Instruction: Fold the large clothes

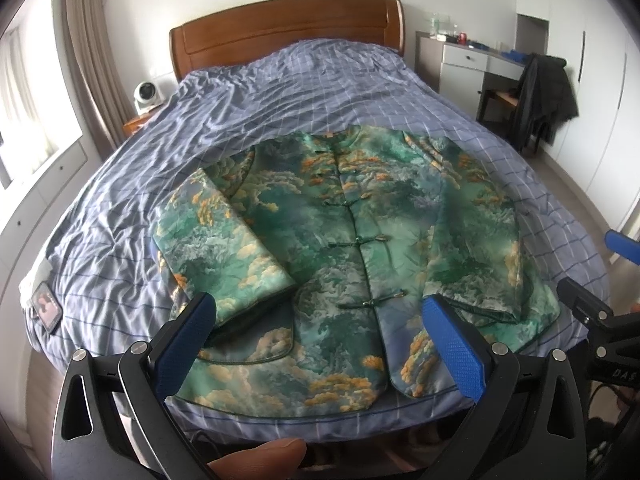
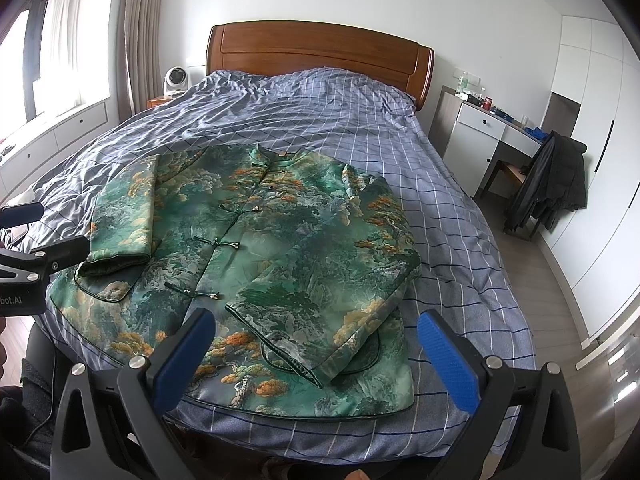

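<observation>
A green patterned jacket with orange clouds and knot buttons lies face up on the bed, near its foot. It also shows in the right wrist view. Both sleeves are folded in over the body: the left sleeve and the right sleeve. My left gripper is open and empty above the jacket's hem. My right gripper is open and empty above the right sleeve's cuff. The right gripper's body shows at the right edge of the left wrist view, and the left gripper's body at the left edge of the right wrist view.
The bed has a blue checked cover and a wooden headboard. A white fan stands on a nightstand at the left. A desk and a chair with a dark coat stand at the right.
</observation>
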Demonstrator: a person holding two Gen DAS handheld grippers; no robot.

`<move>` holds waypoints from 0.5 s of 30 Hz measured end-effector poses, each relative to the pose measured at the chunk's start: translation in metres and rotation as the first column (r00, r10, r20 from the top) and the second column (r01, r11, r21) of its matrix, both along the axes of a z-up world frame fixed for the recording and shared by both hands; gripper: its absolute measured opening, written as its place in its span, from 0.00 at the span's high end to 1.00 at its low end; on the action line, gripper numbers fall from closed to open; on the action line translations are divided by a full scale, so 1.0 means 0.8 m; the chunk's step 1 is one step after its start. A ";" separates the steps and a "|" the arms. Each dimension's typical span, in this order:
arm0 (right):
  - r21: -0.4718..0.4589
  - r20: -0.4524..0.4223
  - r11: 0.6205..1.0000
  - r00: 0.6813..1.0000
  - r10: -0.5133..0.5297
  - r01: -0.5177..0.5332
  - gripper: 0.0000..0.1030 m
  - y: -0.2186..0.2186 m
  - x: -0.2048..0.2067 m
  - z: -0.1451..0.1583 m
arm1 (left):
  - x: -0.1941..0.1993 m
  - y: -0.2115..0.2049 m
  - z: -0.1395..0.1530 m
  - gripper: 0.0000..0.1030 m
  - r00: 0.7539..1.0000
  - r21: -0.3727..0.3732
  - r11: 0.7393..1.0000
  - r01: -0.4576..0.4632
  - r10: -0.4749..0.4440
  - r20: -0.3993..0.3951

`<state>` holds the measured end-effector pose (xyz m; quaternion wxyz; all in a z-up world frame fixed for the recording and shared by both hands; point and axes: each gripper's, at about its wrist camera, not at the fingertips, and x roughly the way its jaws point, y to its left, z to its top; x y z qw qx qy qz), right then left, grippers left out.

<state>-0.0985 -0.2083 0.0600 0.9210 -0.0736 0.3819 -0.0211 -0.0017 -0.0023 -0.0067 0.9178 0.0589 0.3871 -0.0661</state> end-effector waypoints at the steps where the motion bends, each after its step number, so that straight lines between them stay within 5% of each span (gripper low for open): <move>1: 0.000 0.000 1.000 1.000 -0.001 0.001 0.00 -0.001 0.000 0.000 | 0.000 0.000 0.001 0.00 1.000 -0.001 1.000 0.001 -0.001 0.004; 15: -0.006 -0.005 1.000 1.000 0.023 -0.023 0.00 0.006 0.004 -0.002 | 0.002 0.005 0.000 0.00 1.000 0.002 1.000 0.001 -0.001 0.010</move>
